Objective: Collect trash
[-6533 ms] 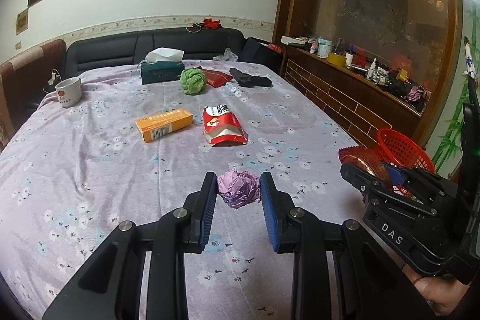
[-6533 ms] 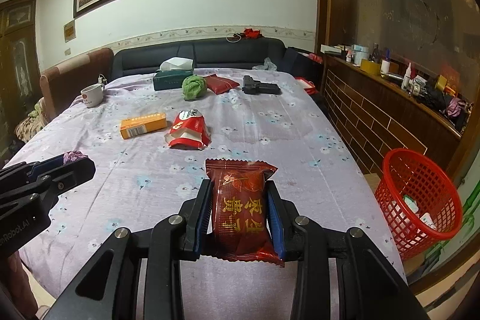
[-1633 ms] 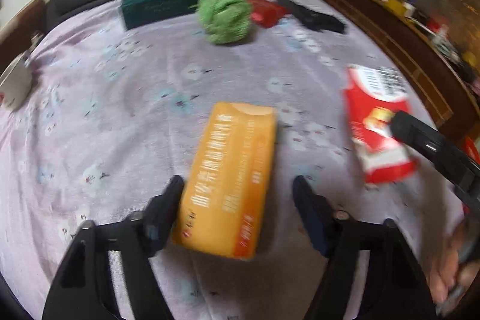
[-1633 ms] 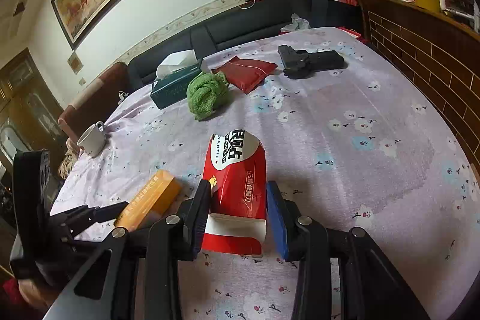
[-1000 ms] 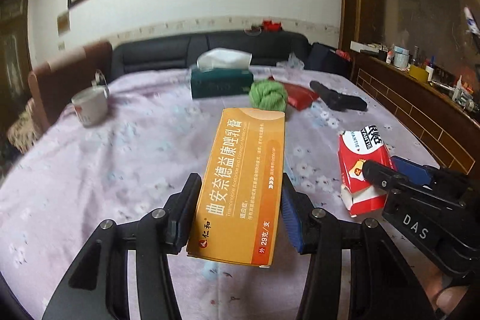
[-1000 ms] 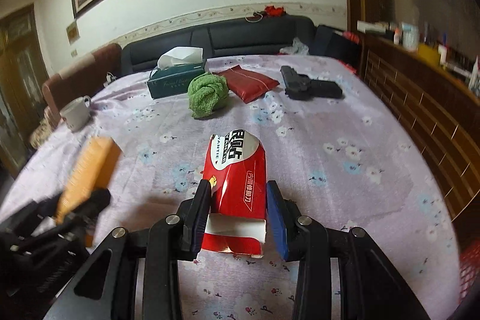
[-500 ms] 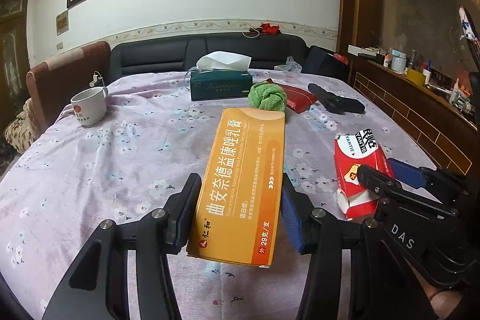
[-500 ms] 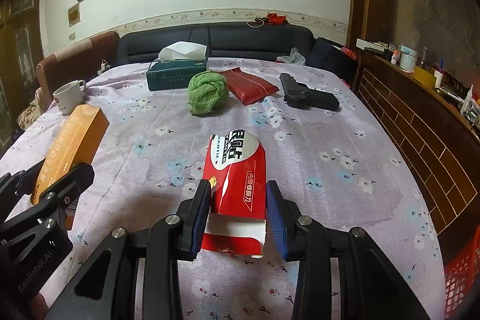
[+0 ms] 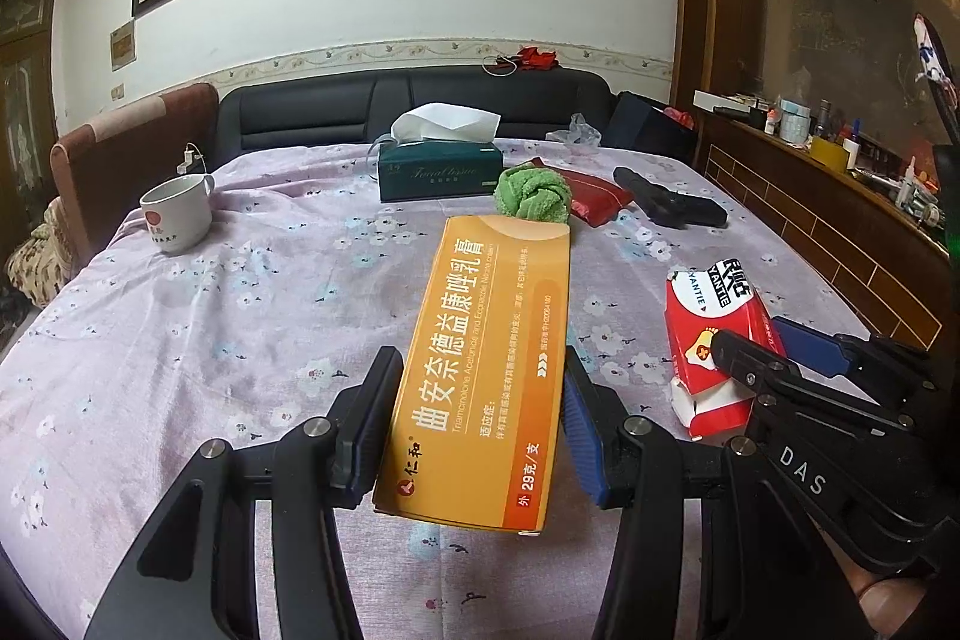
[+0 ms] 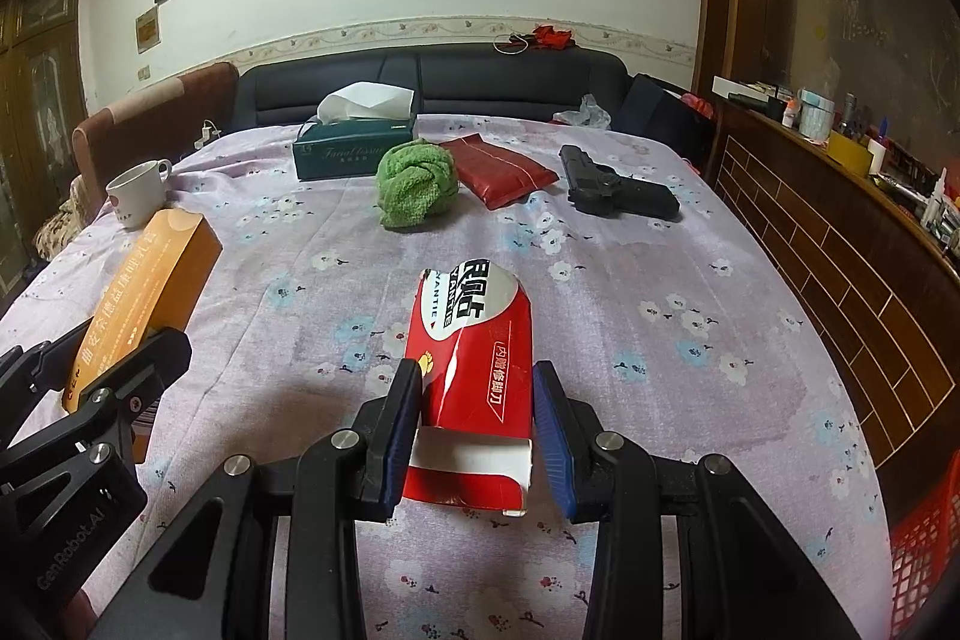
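My left gripper [image 9: 477,400] is shut on a long orange medicine box [image 9: 486,364], held above the flowered tablecloth [image 9: 180,340]. In the right wrist view the same orange box [image 10: 144,304] shows at the left edge between the left gripper's [image 10: 105,361] fingers. My right gripper [image 10: 474,412] is shut on a torn red and white carton [image 10: 474,376], lifted over the cloth. That red carton [image 9: 714,340] also appears at the right of the left wrist view, held by the right gripper [image 9: 774,346]. A red mesh basket [image 10: 924,538] peeks in at the lower right.
Farther back on the table lie a green tissue box [image 10: 354,151], a balled green cloth [image 10: 417,187], a dark red pouch [image 10: 501,172], a black toy pistol [image 10: 618,193] and a white mug [image 10: 138,199]. A wooden counter [image 10: 840,220] runs along the right.
Both grippers keep their hold. The view from the right gripper has shifted slightly, so the table's far objects sit a little lower and the orange box shows more clearly at the left.
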Tool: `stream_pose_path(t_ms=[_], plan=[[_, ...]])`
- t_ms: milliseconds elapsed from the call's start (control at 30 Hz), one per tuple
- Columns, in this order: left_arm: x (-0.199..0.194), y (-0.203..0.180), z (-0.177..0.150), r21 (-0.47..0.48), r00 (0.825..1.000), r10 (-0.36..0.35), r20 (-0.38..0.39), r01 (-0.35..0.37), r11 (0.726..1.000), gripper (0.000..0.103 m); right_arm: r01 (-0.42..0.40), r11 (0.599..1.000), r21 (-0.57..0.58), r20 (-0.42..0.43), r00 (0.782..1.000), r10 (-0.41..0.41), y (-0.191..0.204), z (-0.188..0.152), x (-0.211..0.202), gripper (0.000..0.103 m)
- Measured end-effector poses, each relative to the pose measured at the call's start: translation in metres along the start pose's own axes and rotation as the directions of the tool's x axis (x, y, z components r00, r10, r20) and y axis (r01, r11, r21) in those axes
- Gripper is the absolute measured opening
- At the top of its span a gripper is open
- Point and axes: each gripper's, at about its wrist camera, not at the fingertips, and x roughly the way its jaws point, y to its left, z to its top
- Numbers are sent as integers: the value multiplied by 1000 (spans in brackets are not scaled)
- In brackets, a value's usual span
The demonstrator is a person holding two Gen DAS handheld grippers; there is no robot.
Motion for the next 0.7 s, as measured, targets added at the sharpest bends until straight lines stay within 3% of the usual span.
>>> stream_pose_path(t_ms=[700], plan=[[-6, -2, 2, 7, 1000, -1, 14, 1, 1000, 50, -5, 1000, 7, 1, 1000, 5, 0, -1, -1, 40]])
